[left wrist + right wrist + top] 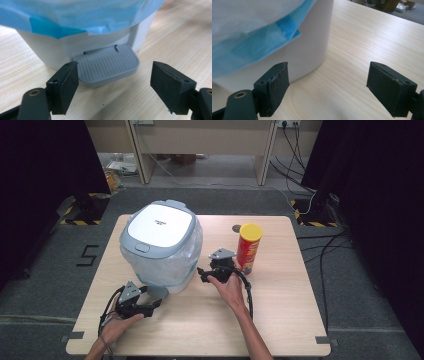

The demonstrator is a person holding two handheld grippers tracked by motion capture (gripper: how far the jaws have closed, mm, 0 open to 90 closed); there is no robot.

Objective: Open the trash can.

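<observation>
A white pedal bin (162, 247) with a grey-blue lid and a pale blue bag liner stands on the left half of the wooden table (280, 305). Its grey foot pedal (107, 66) juts from the base, just ahead of my left gripper (115, 85), whose jaws stand open with nothing between them. In the high view my left gripper (154, 301) lies low at the bin's front. My right gripper (202, 274) is held beside the bin's right wall (312, 47). In its own view the right gripper (329, 87) is open over bare table, the bin just off its left jaw.
A red snack tube (249, 248) with a yellow lid stands upright just right of my right hand. A small dark disc (236, 228) lies near the table's far edge. Cables (320, 250) trail on the floor to the right.
</observation>
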